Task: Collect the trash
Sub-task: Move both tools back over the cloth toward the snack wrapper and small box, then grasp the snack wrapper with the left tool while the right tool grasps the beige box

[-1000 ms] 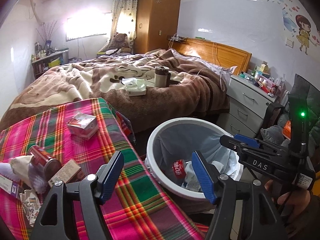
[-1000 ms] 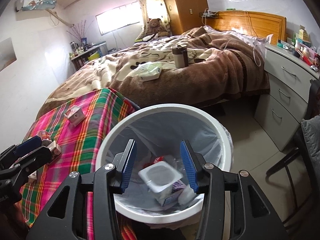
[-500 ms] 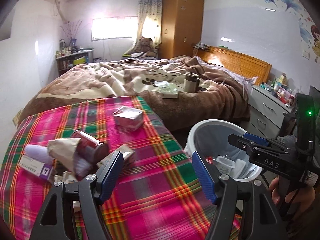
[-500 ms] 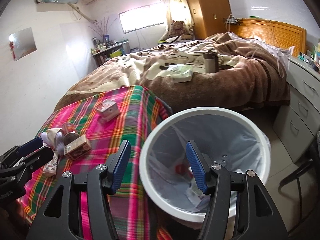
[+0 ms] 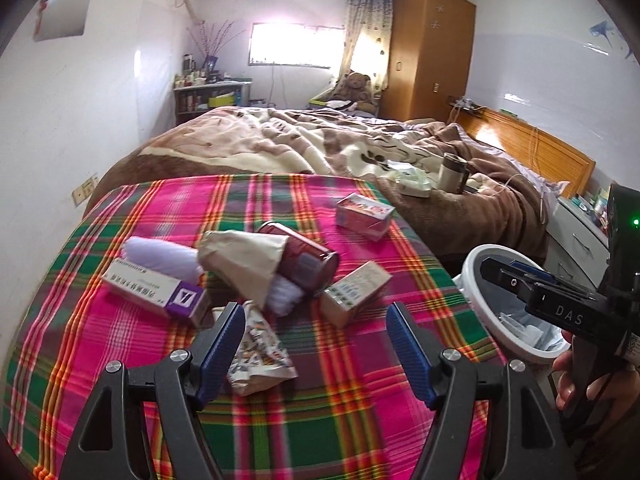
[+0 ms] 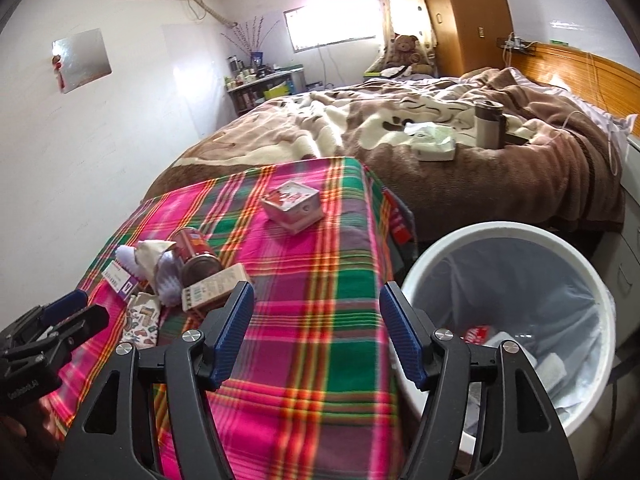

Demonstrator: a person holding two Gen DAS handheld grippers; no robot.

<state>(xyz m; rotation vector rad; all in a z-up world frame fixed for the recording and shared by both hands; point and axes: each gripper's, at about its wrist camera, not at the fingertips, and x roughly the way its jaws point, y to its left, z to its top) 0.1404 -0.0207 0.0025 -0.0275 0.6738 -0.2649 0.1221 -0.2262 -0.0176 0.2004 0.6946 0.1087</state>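
left gripper [image 5: 316, 354] spread, empty | right gripper [image 6: 316, 334] opening, empty | crinkly printed snack wrapper [image 5: 260, 350] on table: light, floppy, pinch its middle

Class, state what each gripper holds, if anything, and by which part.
Nothing is held. The left gripper is open and empty; the right gripper is opening, empty too.
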